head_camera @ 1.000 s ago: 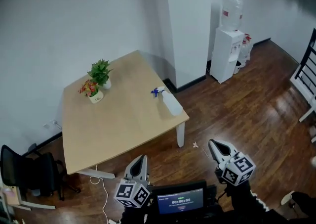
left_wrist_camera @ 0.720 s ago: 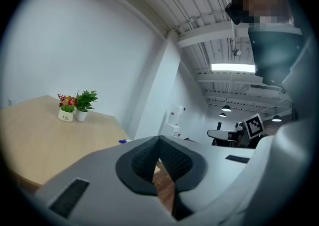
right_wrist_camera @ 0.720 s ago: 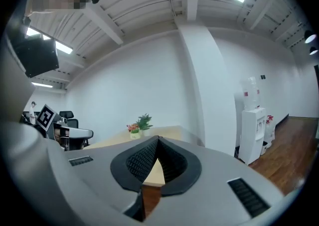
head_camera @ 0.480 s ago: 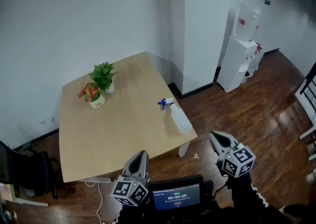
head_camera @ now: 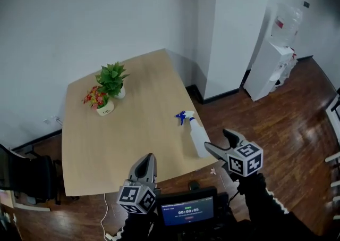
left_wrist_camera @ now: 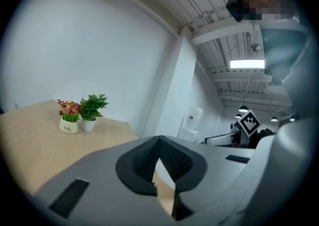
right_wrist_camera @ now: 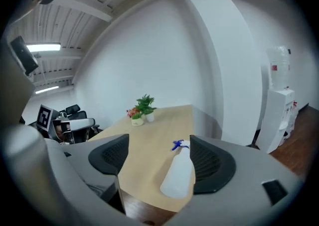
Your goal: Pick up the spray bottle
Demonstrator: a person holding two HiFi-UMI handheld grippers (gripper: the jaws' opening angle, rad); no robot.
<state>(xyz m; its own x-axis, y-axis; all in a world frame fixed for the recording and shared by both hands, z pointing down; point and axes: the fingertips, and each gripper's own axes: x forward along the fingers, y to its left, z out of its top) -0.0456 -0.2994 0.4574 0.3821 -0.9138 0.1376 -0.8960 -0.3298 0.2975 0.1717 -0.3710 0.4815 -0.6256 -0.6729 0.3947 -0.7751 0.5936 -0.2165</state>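
Observation:
The spray bottle (head_camera: 198, 136) is white with a blue trigger head. It lies on its side near the right front corner of the light wooden table (head_camera: 127, 128). My right gripper (head_camera: 218, 140) hovers just off that corner with its jaws opening and nothing between the pads. In the right gripper view the spray bottle (right_wrist_camera: 178, 175) lies ahead, close to the right pad (right_wrist_camera: 212, 157) of the right gripper (right_wrist_camera: 159, 157), apart from it. My left gripper (head_camera: 150, 157) hangs at the table's front edge. The left gripper (left_wrist_camera: 159, 156) is shut and empty.
Two small potted plants (head_camera: 109, 88) stand at the table's far left. A water dispenser (head_camera: 276, 64) stands by the white pillar on the right. A black chair (head_camera: 24, 176) sits at the left. A small screen (head_camera: 186, 214) sits between my grippers.
Both grippers have come forward to the table's front edge. The right gripper's jaws, shut before, now stand apart near the bottle. The left has stayed shut.

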